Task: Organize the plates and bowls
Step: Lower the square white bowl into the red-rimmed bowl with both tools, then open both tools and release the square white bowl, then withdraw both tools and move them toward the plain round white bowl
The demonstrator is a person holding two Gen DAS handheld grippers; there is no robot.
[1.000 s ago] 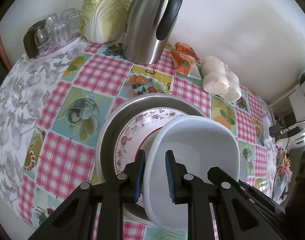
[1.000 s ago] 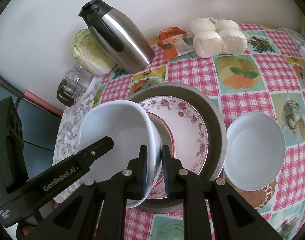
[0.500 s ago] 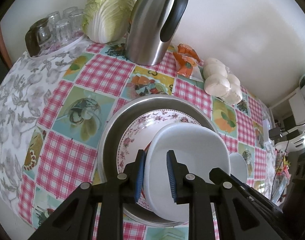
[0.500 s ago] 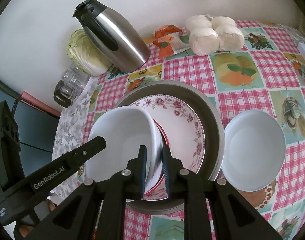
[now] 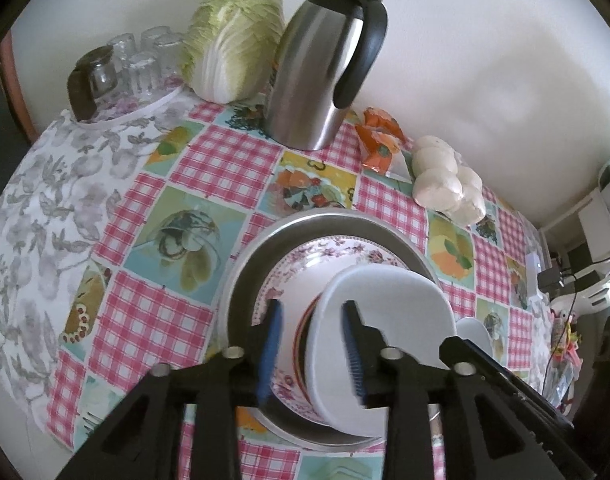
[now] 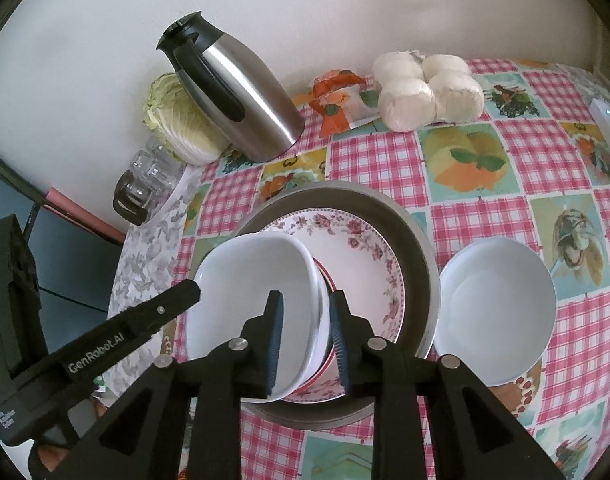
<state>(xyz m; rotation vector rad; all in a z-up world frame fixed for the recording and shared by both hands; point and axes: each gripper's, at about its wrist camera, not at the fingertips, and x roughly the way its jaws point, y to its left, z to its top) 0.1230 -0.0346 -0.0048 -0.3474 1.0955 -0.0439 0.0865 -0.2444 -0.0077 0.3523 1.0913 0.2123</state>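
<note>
Both angled steeply down — left gripper (image 5: 311, 346) and right gripper (image 6: 305, 332) opening, releasing the white bowl (image 6: 257, 288).

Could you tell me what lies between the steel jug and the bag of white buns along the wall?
An orange snack packet lies between the steel jug and white buns, shown in both views.

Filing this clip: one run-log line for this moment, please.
left hand-held gripper: opening, astride bowl rim | right hand-held gripper: opening, astride rim | white bowl: on plates in metal pan
</note>
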